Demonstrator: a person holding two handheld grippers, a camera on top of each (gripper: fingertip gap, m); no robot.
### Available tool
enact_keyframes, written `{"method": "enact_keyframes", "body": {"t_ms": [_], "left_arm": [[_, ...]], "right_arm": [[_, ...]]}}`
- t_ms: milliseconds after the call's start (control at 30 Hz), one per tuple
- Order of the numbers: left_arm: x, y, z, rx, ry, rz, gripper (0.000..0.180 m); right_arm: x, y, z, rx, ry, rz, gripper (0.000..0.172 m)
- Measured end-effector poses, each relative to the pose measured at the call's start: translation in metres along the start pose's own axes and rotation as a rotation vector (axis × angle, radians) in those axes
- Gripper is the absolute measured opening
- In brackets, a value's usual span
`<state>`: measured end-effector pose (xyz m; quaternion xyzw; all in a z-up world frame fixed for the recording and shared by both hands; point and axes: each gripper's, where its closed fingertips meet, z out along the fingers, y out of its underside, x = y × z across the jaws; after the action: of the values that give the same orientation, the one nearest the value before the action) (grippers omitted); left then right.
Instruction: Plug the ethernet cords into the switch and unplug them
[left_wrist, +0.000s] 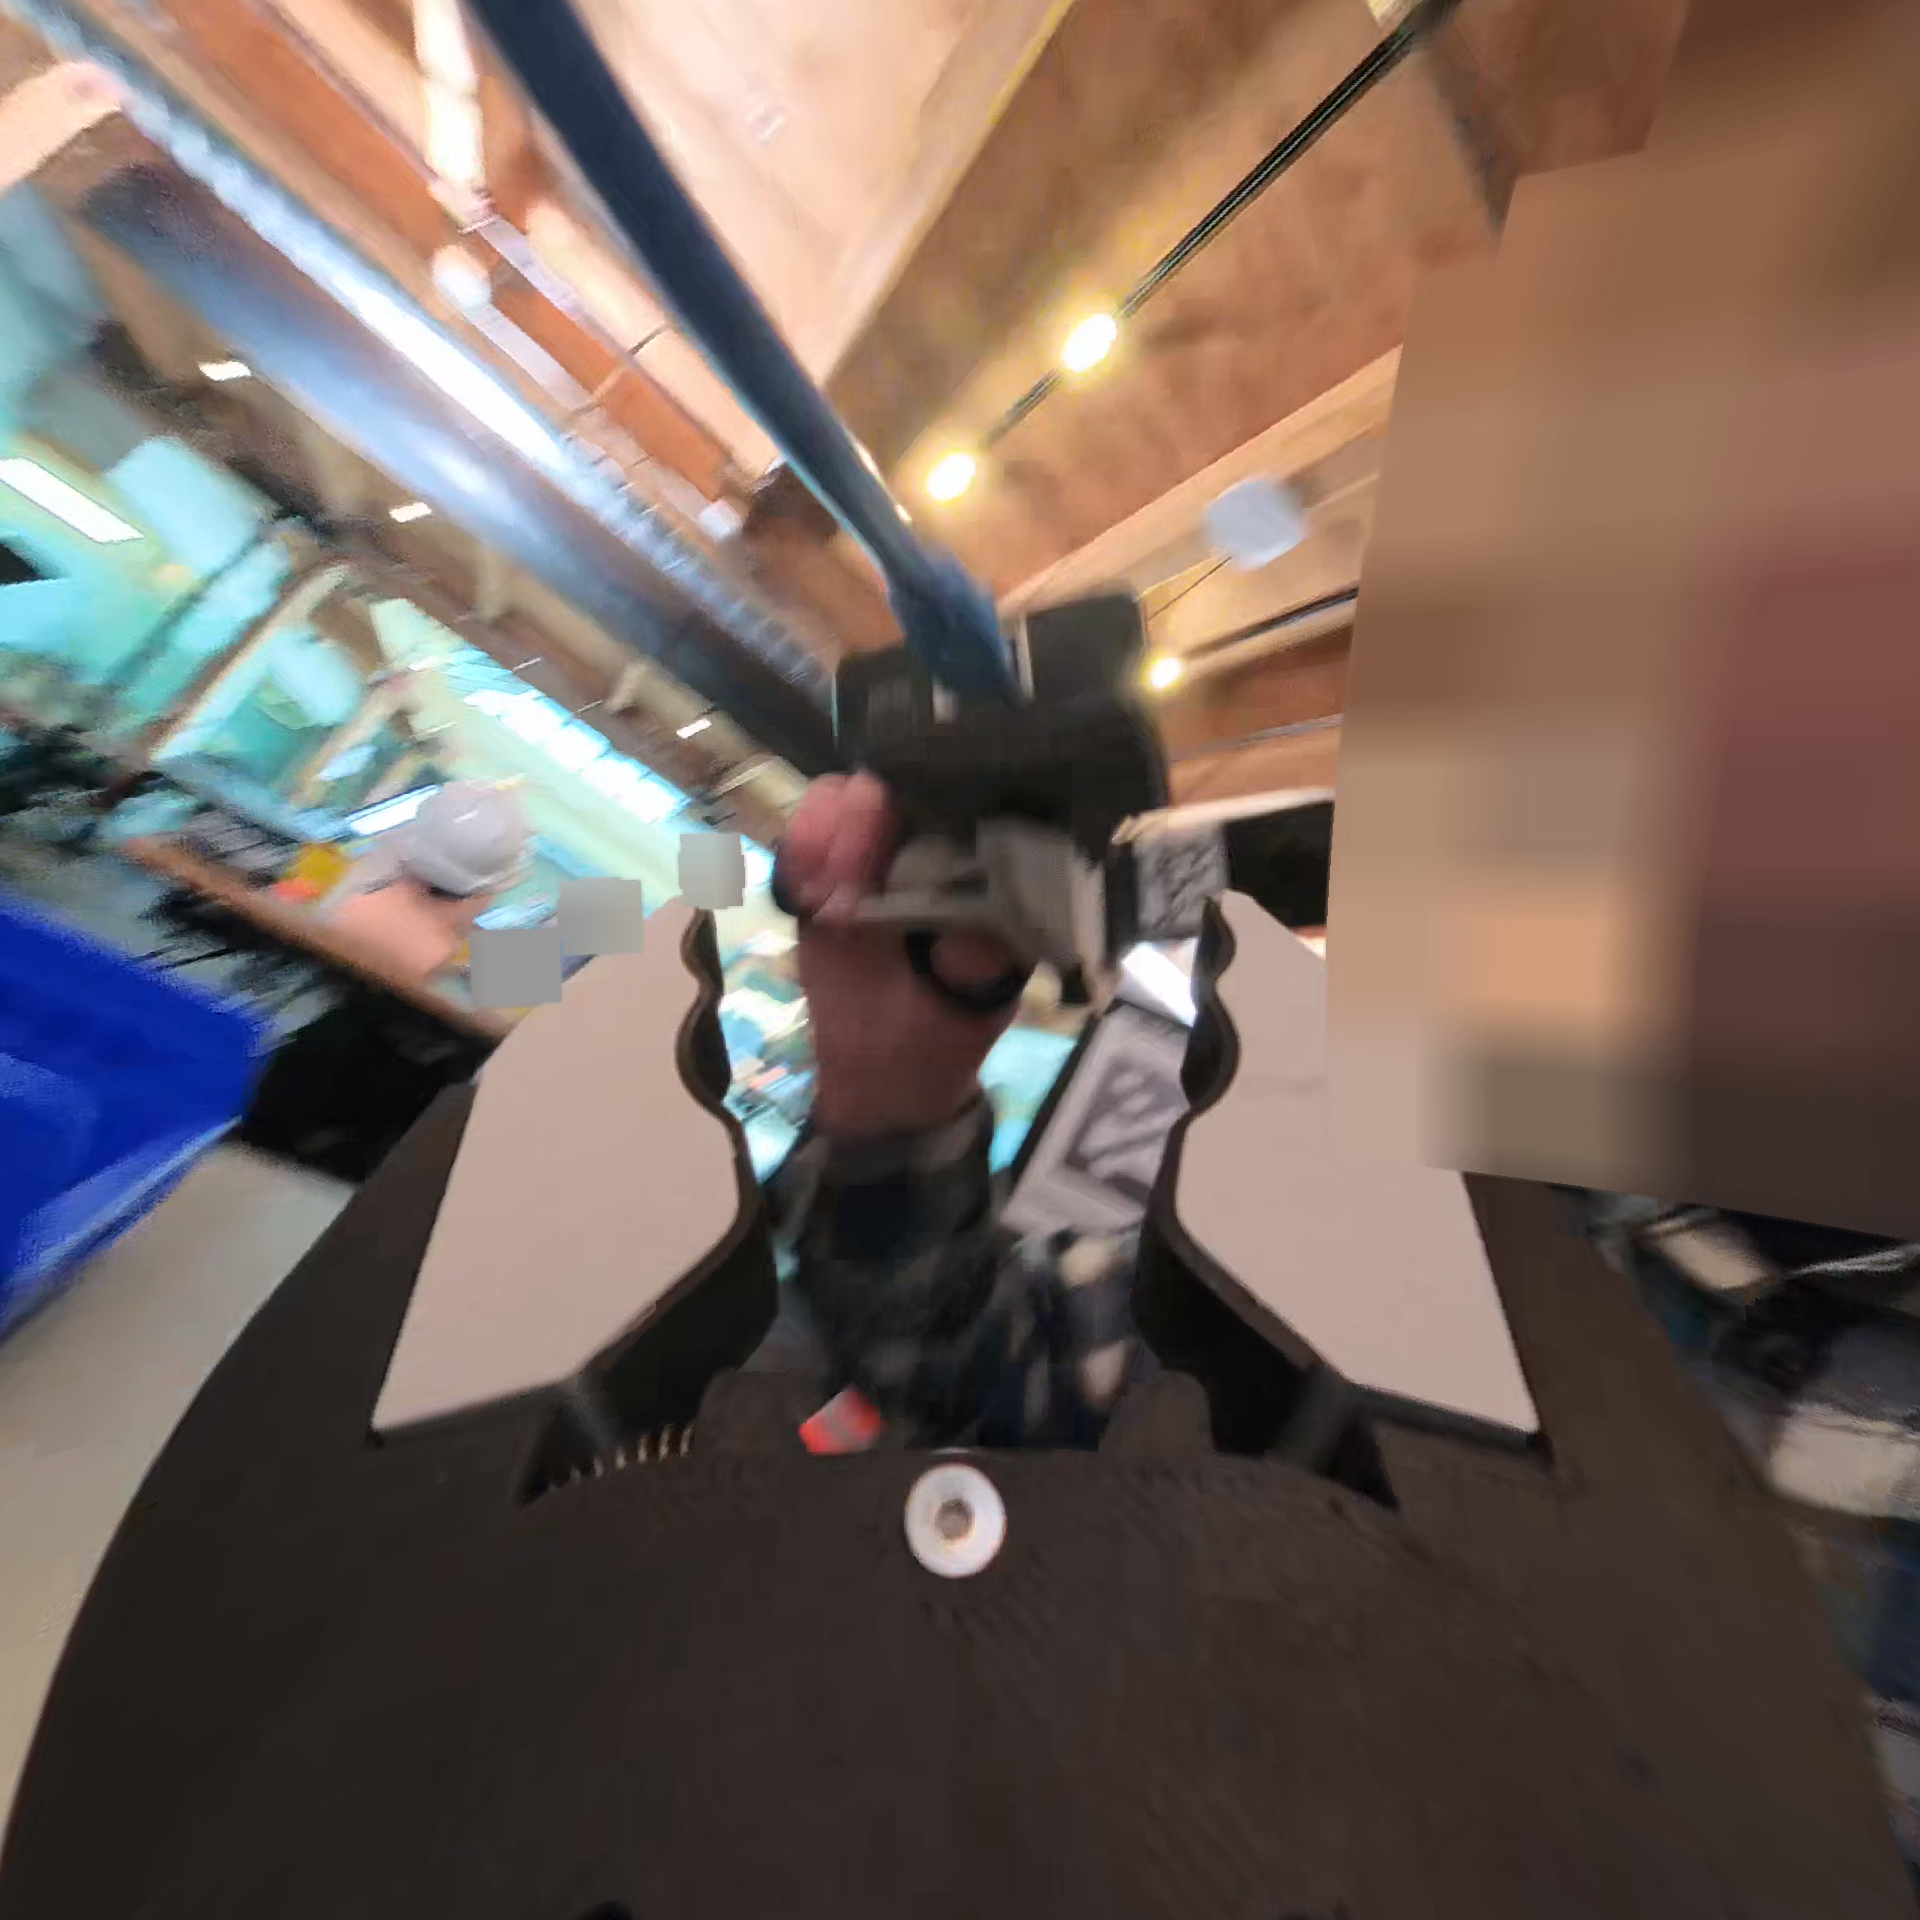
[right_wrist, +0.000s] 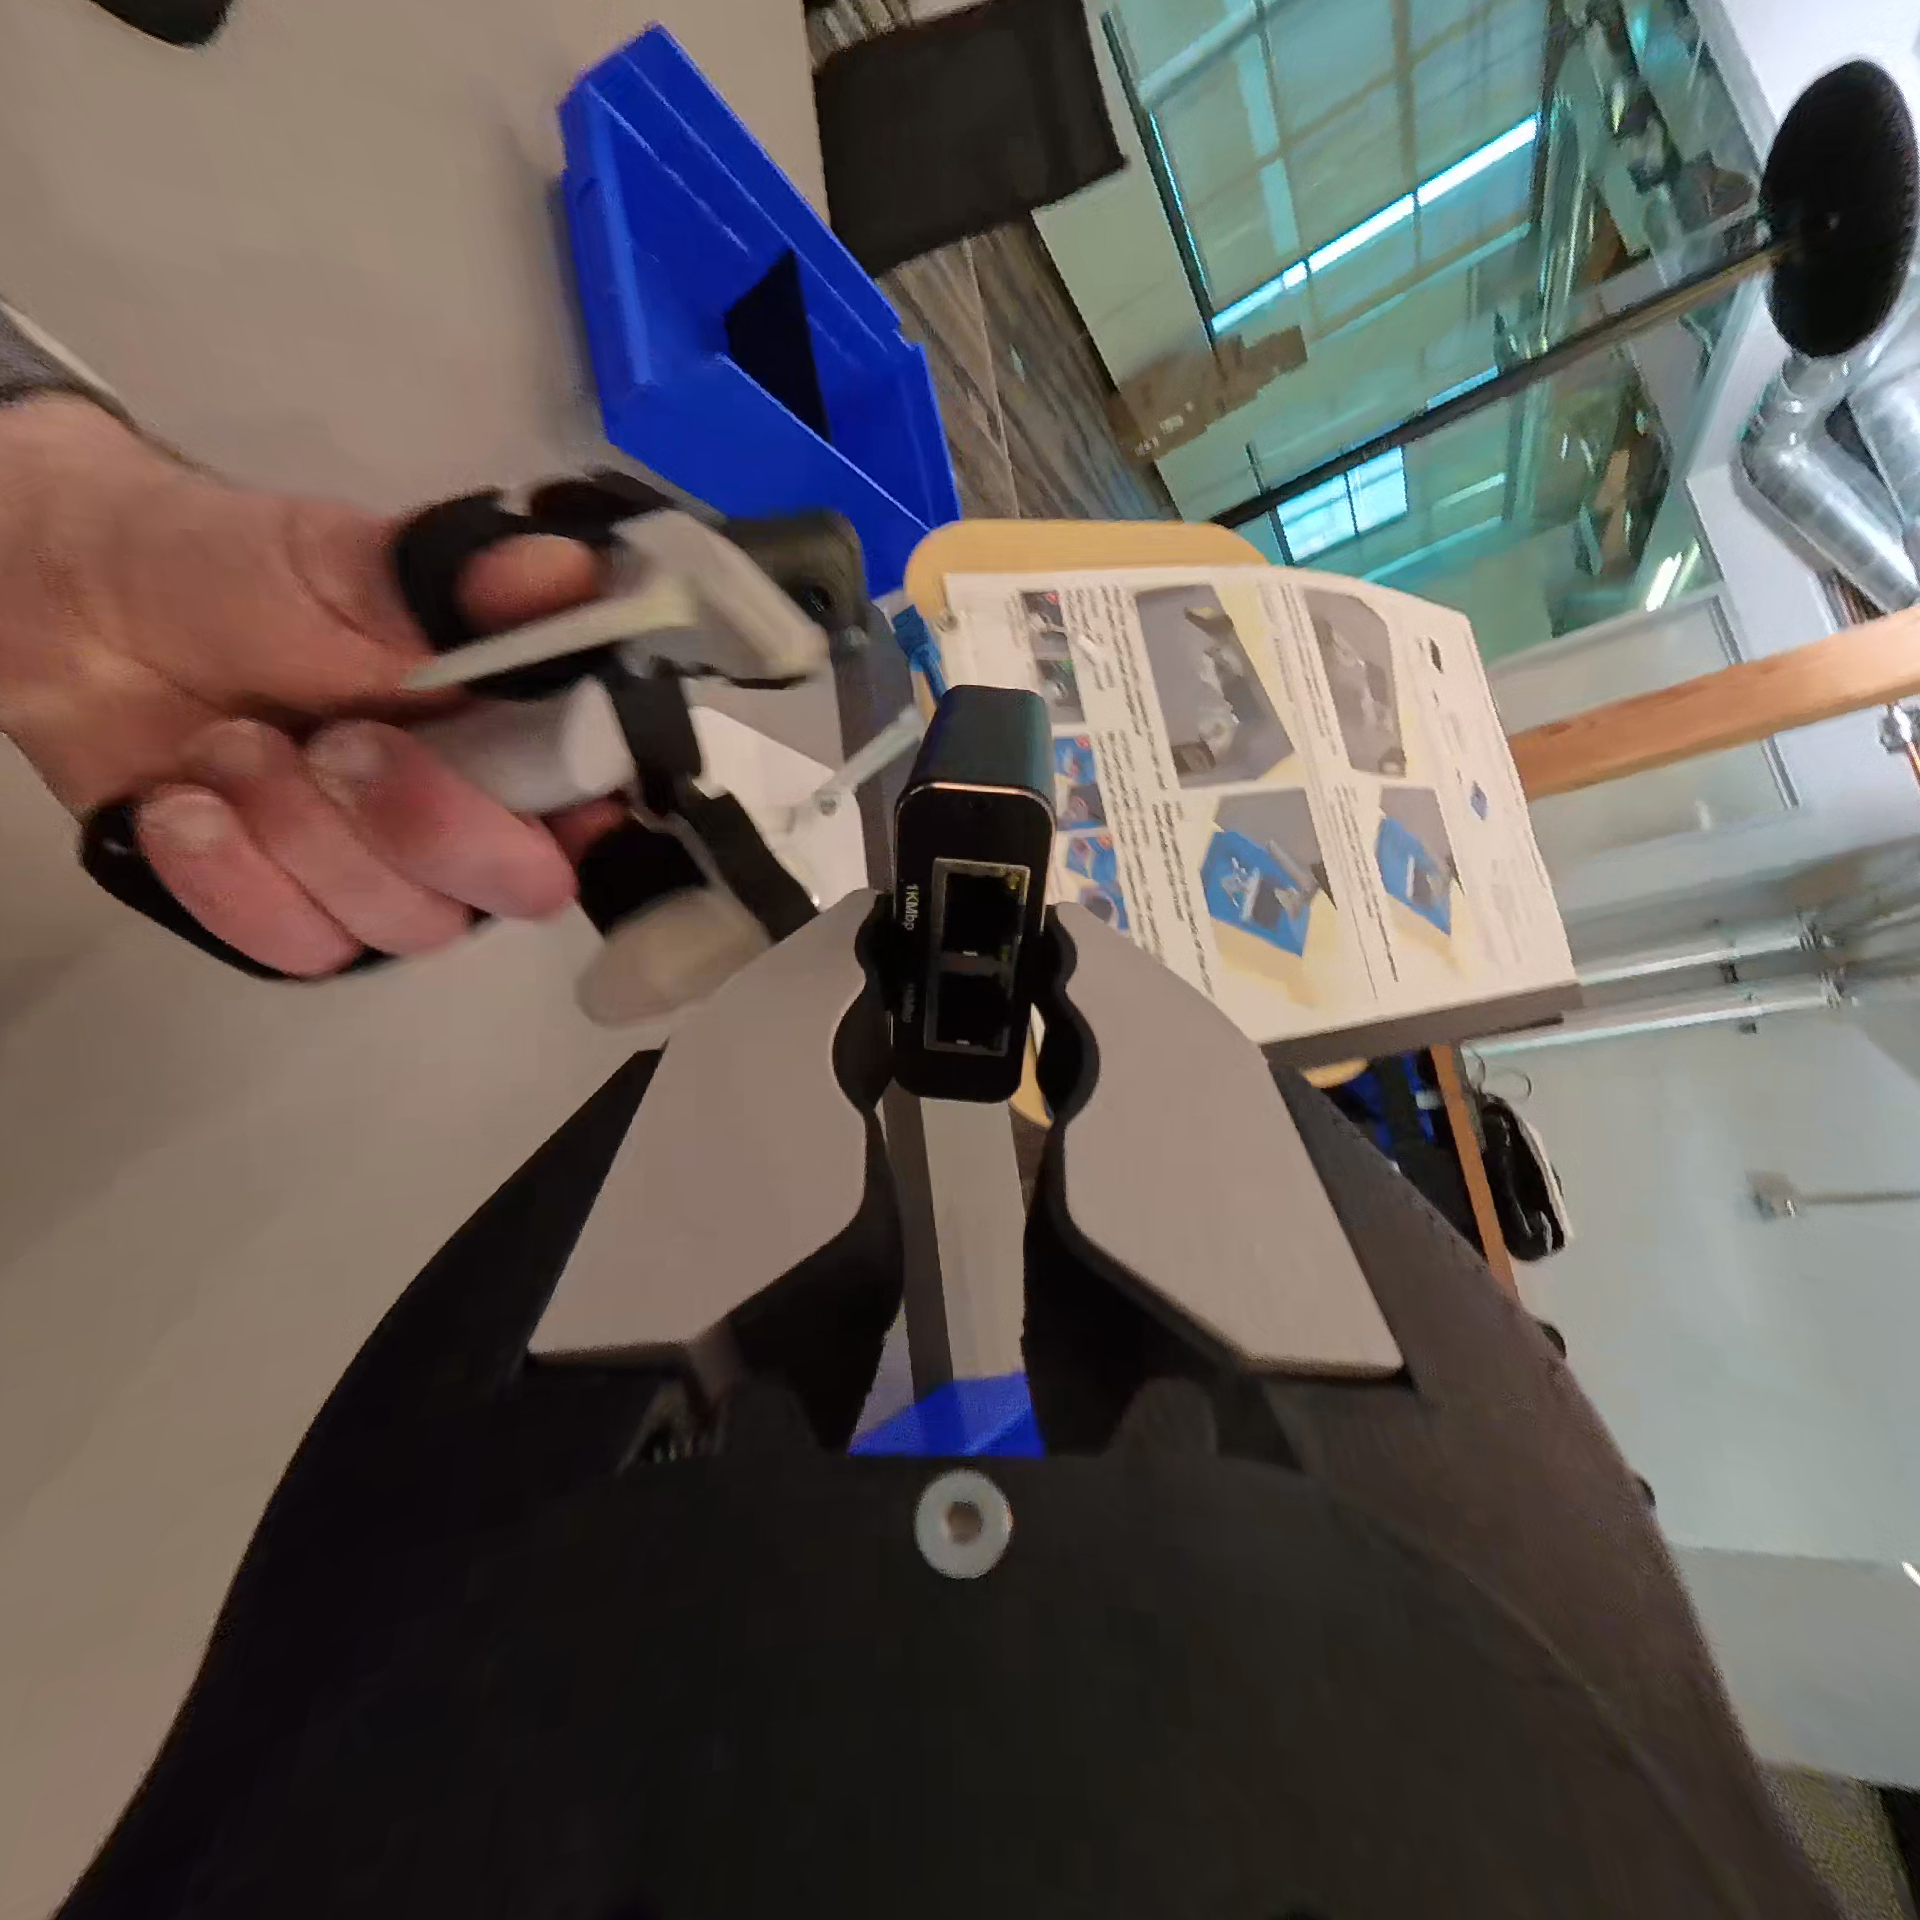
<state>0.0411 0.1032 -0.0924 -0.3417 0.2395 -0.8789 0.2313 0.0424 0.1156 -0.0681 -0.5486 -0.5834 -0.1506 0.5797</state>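
While your left hand-held gripper (left_wrist: 961, 935) stands spread on nothing, your right hand-held gripper (right_wrist: 961, 987) pinches the black switch (right_wrist: 971, 914) at its fingertips — both ports facing you, above the worktop (right_wrist: 260, 260).

Looks like an open-plan office or lab space to us, kind of industrial loft style

Past the fingers we get a big glass partition wall (right_wrist: 1455, 260) with metal frames, exposed silver ducting (right_wrist: 1839, 468) off to the right, and a wood-beamed ceiling (left_wrist: 1195, 208) with track spotlights (left_wrist: 1088, 341) above. There's a white worktable (right_wrist: 260, 260) on the left with a blue plastic bin (right_wrist: 727, 312), plus a printed instruction sheet (right_wrist: 1299, 779) just beyond the fingertips.
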Motion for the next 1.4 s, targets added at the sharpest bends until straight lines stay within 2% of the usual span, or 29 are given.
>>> {"method": "enact_keyframes", "body": {"t_ms": [100,200,267,300,367,433,533,633,700,800,900,933,967,1000,1100,1233,1367,1400], "left_arm": [[-0.017,0.013,-0.027,-0.156,-0.291,0.223,0.086],[-0.030,-0.007,-0.056,-0.264,-0.586,0.550,0.080],[-0.023,-0.026,-0.063,-0.315,-0.713,0.795,0.079],[-0.019,-0.031,-0.062,-0.366,-0.753,0.912,0.078],[-0.013,-0.029,-0.046,-0.471,-0.744,1.056,0.077],[-0.016,-0.020,-0.029,-0.591,-0.726,1.193,0.072],[-0.031,0.003,-0.014,-0.796,-0.669,1.314,0.060],[-0.042,0.013,-0.011,-0.882,-0.650,1.331,0.049],[-0.044,0.017,-0.011,-0.891,-0.629,1.319,0.028],[-0.046,0.018,-0.014,-0.891,-0.634,1.309,0.024],[-0.039,0.006,-0.013,-0.759,-0.618,1.249,0.024],[-0.034,-0.001,-0.011,-0.677,-0.604,1.195,0.024],[-0.029,-0.011,-0.011,-0.593,-0.588,1.139,0.024],[-0.023,-0.017,-0.010,-0.515,-0.541,1.068,0.024],[-0.001,-0.037,-0.009,-0.291,-0.370,0.886,0.024],[0.007,-0.030,-0.005,-0.271,-0.244,0.813,0.024],[0.008,-0.022,-0.003,-0.291,-0.208,0.809,0.024],[0.008,-0.021,-0.004,-0.293,-0.197,0.791,0.024]], "right_arm": [[0.016,0.022,-0.010,-0.100,-0.034,0.009,0.025],[0.018,0.048,-0.017,-0.229,-0.127,0.025,0.025],[0.014,0.062,-0.020,-0.318,-0.191,0.018,0.025],[0.011,0.066,-0.020,-0.343,-0.223,0.006,0.025],[0.000,0.066,-0.019,-0.366,-0.311,0.010,0.025],[-0.012,0.065,-0.016,-0.390,-0.391,-0.002,0.025],[-0.024,0.059,-0.011,-0.404,-0.477,-0.012,0.025],[-0.033,0.050,-0.010,-0.390,-0.541,-0.023,0.025],[-0.037,0.047,-0.010,-0.384,-0.570,-0.027,0.025],[-0.040,0.046,-0.009,-0.389,-0.592,-0.046,0.025],[-0.028,0.032,-0.001,-0.304,-0.530,0.009,0.025],[-0.019,0.027,0.000,-0.269,-0.486,0.054,0.029],[-0.009,0.025,0.001,-0.244,-0.435,0.098,0.041],[0.000,0.023,0.001,-0.205,-0.392,0.152,0.047],[0.006,0.011,0.000,-0.034,-0.374,0.385,0.052],[-0.001,0.002,0.014,0.109,-0.366,0.529,0.049],[-0.006,-0.015,0.015,0.255,-0.451,0.617,0.026],[-0.007,-0.015,0.015,0.261,-0.463,0.624,0.025]]}}
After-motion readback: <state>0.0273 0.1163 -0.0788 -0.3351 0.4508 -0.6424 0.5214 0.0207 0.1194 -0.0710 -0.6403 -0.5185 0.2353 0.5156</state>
